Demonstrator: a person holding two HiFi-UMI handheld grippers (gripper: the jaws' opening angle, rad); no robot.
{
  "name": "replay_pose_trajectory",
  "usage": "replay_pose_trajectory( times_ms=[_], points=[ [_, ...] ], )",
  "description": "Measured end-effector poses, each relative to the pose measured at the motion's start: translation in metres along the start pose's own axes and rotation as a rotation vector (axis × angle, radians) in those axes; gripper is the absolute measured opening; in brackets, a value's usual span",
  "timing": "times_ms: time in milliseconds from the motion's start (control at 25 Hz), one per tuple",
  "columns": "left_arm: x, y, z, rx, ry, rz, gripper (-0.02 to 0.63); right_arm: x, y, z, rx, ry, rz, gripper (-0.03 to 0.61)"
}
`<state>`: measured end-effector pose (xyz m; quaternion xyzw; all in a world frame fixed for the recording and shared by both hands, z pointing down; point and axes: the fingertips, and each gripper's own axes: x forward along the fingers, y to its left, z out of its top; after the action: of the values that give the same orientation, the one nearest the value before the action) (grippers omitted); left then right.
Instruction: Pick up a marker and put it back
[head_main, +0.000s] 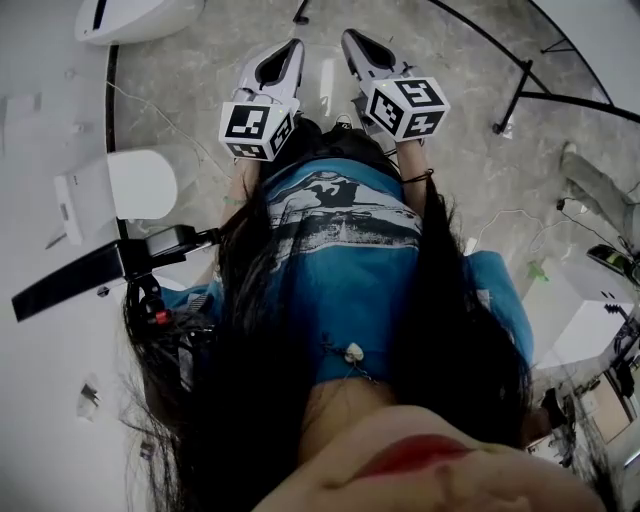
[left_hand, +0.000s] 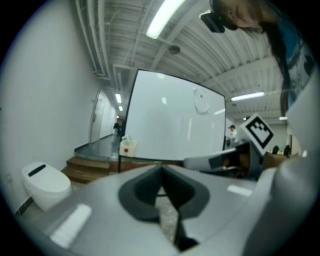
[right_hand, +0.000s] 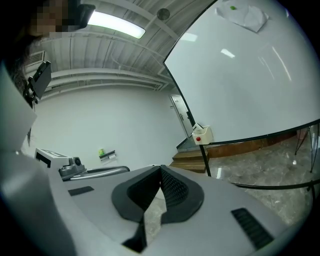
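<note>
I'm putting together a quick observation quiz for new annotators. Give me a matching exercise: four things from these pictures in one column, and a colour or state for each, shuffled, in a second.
Things:
1. left gripper
2. shirt
3. steps
4. small box

Descriptions:
A. brown wood
B. shut, nothing between the jaws
C. white with a red dot
D. blue with a printed picture

Pairs: 1-B; 2-D; 3-A; 4-C

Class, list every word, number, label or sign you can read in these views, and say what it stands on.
No readable text anywhere.
Marker cubes: square patterns, no words.
Shirt print: no letters legible.
Sheet on whiteboard: too blurred.
</note>
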<state>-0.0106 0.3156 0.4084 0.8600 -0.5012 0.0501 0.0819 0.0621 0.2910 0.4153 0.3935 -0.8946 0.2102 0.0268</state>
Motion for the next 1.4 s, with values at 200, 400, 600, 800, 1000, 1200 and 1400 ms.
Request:
replay_pose_trajectory(
  times_ms=[200, 400, 600, 800, 1000, 1200, 1400],
  points=[
    [-0.025, 0.019, 0.007, 0.005, -0.02, -0.02, 0.002, 0.015, 0.041, -0.001, -0.003, -0.007, 0.02, 0.011],
    [-0.025, 0.009, 0.002, 0.002, -0.009, -0.042, 0.002, 0.007, 0.039, -0.006, 0.04, -0.014, 0.008, 0.011],
    [-0.029, 0.01, -0.003, 0.002, 0.009, -0.05, 0.002, -0.002, 0.04, -0.014, 0.1, -0.026, -0.007, 0.011],
    [-0.027, 0.006, -0.004, -0.008, 0.001, -0.069, 0.002, -0.009, 0.036, -0.016, 0.073, -0.026, -0.041, 0.011],
    [-0.02, -0.006, 0.002, -0.009, -0.009, -0.099, 0.002, -0.018, 0.029, -0.01, 0.066, -0.033, -0.068, 0.011],
    [-0.018, -0.014, 0.002, -0.01, -0.008, -0.117, 0.002, -0.023, 0.025, -0.009, 0.068, -0.036, -0.083, 0.011],
    [-0.026, -0.006, -0.001, -0.015, -0.01, -0.124, 0.002, -0.019, 0.035, -0.014, 0.063, -0.031, -0.091, 0.011]
  ],
)
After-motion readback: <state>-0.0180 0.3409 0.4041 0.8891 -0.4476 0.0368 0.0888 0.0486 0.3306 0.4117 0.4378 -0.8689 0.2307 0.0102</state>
